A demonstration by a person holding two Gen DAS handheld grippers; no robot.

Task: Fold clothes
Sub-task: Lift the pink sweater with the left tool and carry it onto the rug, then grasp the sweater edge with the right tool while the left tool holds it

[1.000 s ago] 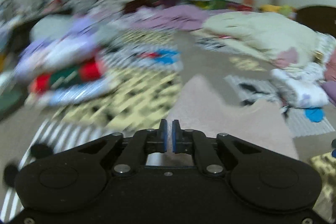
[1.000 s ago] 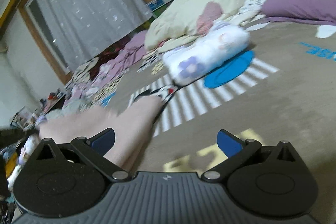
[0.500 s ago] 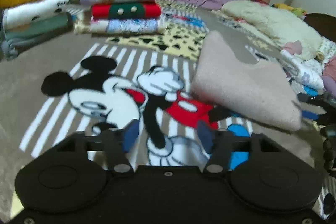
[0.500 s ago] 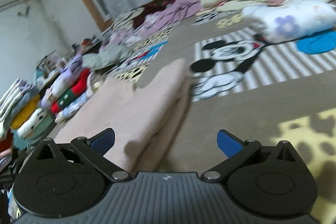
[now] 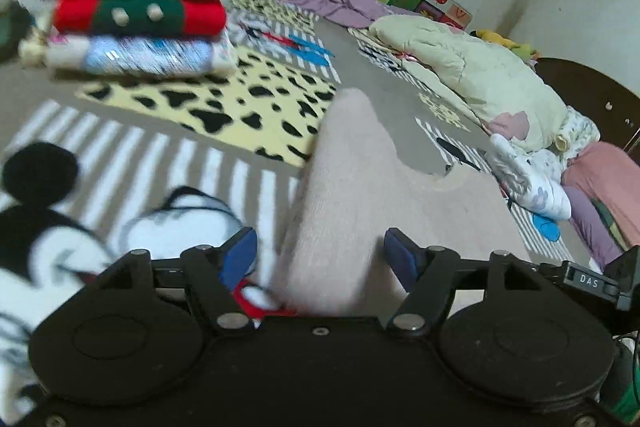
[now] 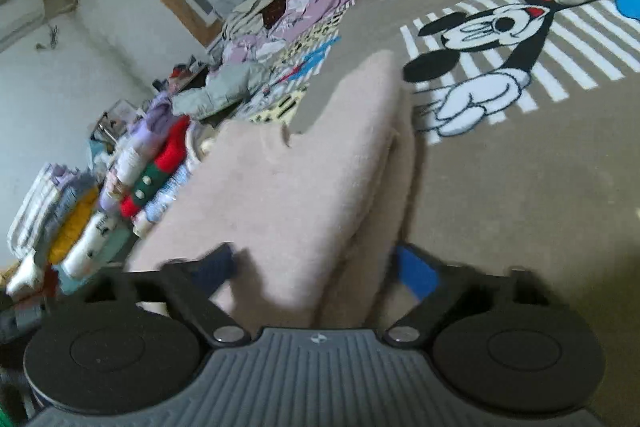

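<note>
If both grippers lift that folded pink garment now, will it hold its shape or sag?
Probably sags: the pink garment looks soft and fuzzy, with loosely stacked layers at its edge. It seems thick, so likely light yet bulky. The open left gripper and right gripper straddle separate ends, so the middle may droop.

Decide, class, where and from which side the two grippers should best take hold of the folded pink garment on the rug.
Probably grip the folded pink garment at its near edge, one gripper at each near corner, coming in low along the rug. That edge faces both cameras and already lies between the open left gripper and right gripper; its stacked layers look thick enough to pinch together.
</note>
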